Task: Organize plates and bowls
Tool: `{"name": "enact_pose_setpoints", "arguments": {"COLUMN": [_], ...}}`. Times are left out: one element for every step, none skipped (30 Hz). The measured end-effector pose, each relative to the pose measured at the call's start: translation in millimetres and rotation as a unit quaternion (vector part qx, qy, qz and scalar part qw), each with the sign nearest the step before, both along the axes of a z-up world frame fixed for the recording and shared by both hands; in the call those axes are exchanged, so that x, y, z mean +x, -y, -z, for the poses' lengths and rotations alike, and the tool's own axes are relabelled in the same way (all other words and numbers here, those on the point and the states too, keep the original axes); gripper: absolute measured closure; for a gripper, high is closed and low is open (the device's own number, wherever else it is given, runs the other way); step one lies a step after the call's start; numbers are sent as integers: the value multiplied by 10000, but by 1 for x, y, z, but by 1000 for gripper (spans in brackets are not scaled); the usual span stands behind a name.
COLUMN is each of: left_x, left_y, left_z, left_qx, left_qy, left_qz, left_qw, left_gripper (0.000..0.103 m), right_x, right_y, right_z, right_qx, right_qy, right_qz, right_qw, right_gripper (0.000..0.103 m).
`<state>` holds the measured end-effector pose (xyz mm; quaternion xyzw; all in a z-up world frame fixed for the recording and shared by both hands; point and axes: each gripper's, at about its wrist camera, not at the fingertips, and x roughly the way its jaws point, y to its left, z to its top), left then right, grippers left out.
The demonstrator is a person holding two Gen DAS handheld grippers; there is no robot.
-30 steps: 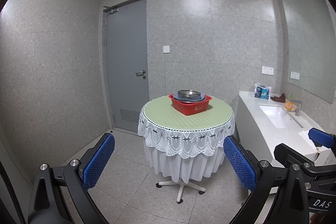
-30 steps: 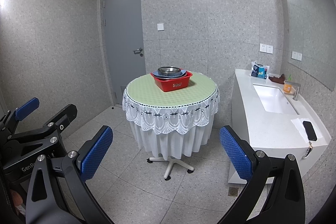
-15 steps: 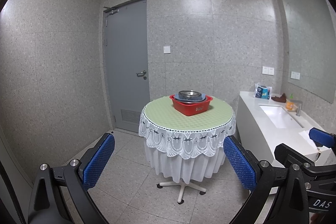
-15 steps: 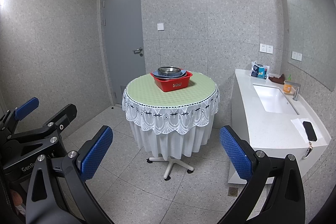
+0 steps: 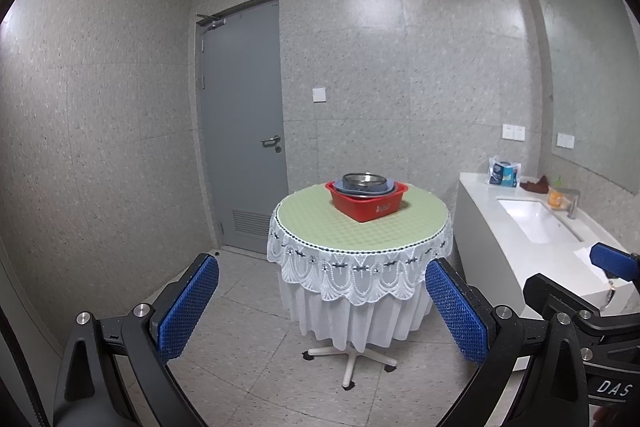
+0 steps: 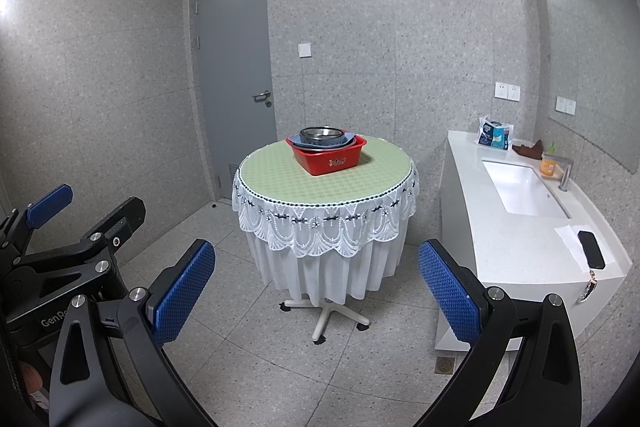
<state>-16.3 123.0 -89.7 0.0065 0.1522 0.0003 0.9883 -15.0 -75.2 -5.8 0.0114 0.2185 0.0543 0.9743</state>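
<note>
- The red basin point(image 5: 366, 201) sat on the round table point(image 5: 320, 227), toward its far side; a steel bowl point(image 5: 366, 181) nested on the plates inside the basin.
- The basin lay straight ahead of both tools, well apart; neither looked clearly nearer.
- The left gripper point(image 5: 322, 309) and right gripper point(image 6: 316, 297) were spread wide, holding nothing.

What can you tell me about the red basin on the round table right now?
The red basin is a squarish plastic-looking tub with a flared rim and a small white label on one side. It sits upright toward the far side of the round table, one corner turned toward the cameras. Stacked dishes rest inside it, a metal bowl on top. No hand-held gripper touches it.
</note>
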Motion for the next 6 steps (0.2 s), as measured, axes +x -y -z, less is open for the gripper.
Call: {"name": "enact_pose_setpoints", "arguments": {"left_x": [2, 4, 7, 9, 14, 17], "left_y": [0, 2, 3, 6, 9, 12], "left_z": [-1, -2, -3, -3, -3, -3], "left_qx": [3, 0, 10, 29, 60, 87], "left_qy": [2, 4, 4, 12, 27, 36], "left_qz": [-6, 1, -27, -55, -89, -127], "left_qw": [10000, 10000, 10000, 10000, 9999, 9999], "left_gripper": [1, 1, 1, 1, 1, 1], "right_x": [1, 3, 5, 7, 12, 15], "right_y": [1, 0, 1, 2, 2, 3], "right_z": [0, 0, 0, 0, 0, 0], "right_qx": [15, 16, 6, 2, 13, 20], "right_qy": [-8, -18, -27, -31, -45, -52], "right_qz": [-16, -13, -10, -25, -36, -49], "right_qw": [10000, 10000, 10000, 10000, 10000, 10000], "right_gripper": [0, 0, 0, 0, 0, 0]}}
